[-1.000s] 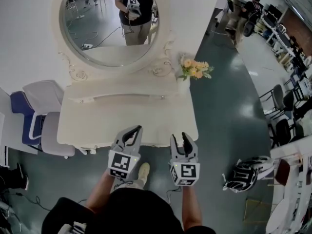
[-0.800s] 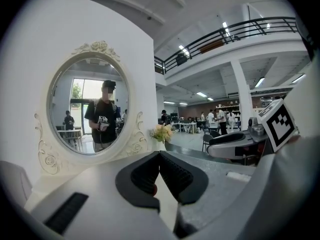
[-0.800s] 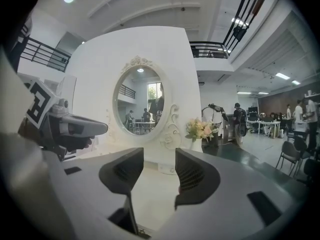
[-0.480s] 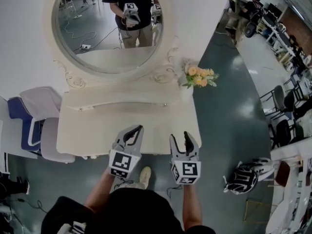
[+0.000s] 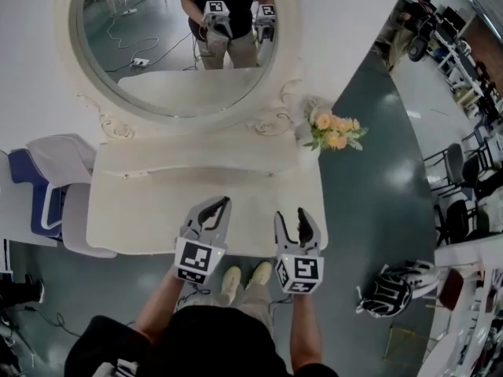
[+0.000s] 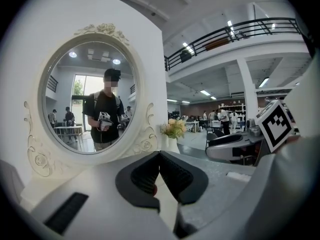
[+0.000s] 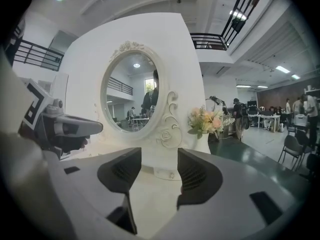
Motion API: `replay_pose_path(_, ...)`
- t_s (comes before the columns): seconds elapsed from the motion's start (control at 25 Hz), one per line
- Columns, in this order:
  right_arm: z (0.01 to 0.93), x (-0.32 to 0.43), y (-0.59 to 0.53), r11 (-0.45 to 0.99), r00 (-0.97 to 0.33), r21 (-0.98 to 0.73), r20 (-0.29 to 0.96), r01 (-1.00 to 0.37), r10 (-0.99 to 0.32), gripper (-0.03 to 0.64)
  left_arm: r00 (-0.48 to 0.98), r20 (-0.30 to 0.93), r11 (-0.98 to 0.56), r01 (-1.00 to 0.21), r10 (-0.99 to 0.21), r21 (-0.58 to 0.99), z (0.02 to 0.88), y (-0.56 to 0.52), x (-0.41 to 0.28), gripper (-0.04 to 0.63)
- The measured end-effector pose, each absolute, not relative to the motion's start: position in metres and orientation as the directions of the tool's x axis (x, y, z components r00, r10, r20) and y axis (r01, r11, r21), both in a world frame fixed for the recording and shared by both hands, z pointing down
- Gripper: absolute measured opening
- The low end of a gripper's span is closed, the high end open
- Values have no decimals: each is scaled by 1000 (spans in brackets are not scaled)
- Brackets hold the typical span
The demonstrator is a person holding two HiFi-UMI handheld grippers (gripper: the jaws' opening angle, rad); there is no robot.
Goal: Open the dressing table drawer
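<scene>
The cream dressing table (image 5: 141,218) stands below me with its oval mirror (image 5: 173,45) behind. A low raised shelf (image 5: 196,159) runs along the back of the top, and a small knob (image 7: 171,174) shows on its front. Any drawer under the table top is hidden from above. My left gripper (image 5: 218,204) hangs over the table's front edge, shut with nothing between its pads (image 6: 159,155). Beside it, my right gripper (image 5: 291,217) is open and empty (image 7: 159,156); its jaws have just been opening.
A vase of orange and yellow flowers (image 5: 334,132) stands at the table's back right corner. Chairs (image 5: 47,187) crowd the table's left side. A black and white helmet-like thing (image 5: 389,289) lies on the floor to the right. The person's shoes (image 5: 244,277) are under the front edge.
Both grippers have moved forward over the table's front edge and slightly down. The right gripper's jaws have spread wider. The mirror and table look closer.
</scene>
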State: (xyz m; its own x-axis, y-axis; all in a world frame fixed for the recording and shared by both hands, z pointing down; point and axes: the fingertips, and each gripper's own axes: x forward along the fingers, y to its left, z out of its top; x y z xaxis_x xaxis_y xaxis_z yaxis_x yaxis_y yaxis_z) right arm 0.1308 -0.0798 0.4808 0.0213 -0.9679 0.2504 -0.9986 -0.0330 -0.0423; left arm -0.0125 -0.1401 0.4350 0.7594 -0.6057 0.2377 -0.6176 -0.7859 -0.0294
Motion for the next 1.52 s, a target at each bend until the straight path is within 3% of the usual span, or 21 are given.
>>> replay_pose_path(0.92, 612, 170, -196, 49, -106, -143, 421, -988, -901, 207, 635, 411, -687, -726, -654, 29, 555, -219, 29, 3)
replay_pose_path(1.52, 680, 173, -229, 45, -120, -160, 491, -986, -863, 196, 588, 449, -633, -772, -673, 63, 603, -237, 24, 3)
